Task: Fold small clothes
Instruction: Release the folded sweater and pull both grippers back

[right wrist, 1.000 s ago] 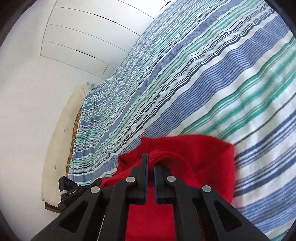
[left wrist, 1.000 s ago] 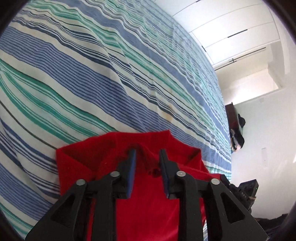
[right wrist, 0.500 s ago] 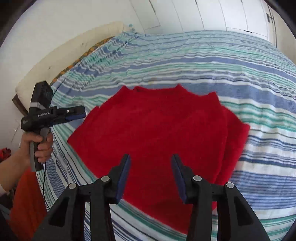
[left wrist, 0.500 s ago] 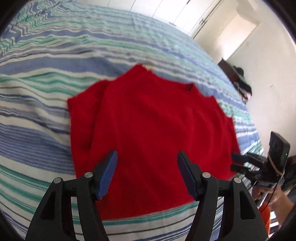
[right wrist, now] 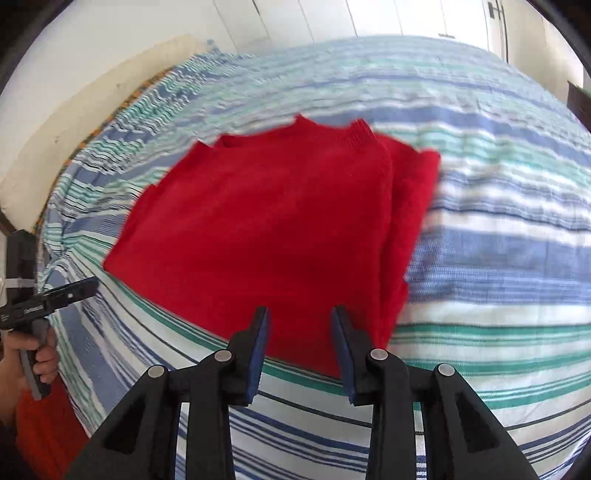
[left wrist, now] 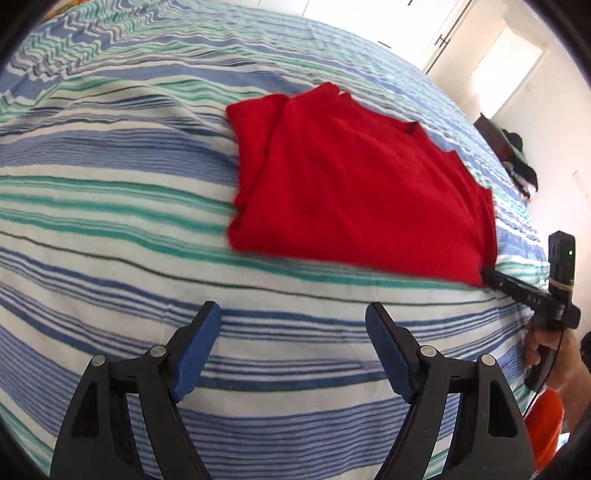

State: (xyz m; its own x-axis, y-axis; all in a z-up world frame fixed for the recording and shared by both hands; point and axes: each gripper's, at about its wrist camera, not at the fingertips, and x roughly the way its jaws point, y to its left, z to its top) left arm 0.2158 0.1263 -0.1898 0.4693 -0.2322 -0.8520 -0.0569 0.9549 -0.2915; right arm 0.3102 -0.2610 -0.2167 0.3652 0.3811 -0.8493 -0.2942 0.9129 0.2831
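Observation:
A red knitted garment lies folded flat on the striped bed, sleeves tucked under at one side. It also shows in the right wrist view. My left gripper is open and empty, held over bare bedcover short of the garment's near edge. My right gripper is open and empty, its fingertips just above the garment's near hem. The right gripper also appears in the left wrist view at the garment's right corner. The left gripper appears in the right wrist view at the far left.
The blue, green and white striped bedcover fills both views. A cream headboard cushion lies at the bed's far left. White wardrobe doors stand behind. Dark furniture with clothes stands at the right wall.
Both grippers let go of the red garment, opened and pulled back toward the bed's near edge. The garment now lies flat and folded. The left gripper has drawn back farther than the right.

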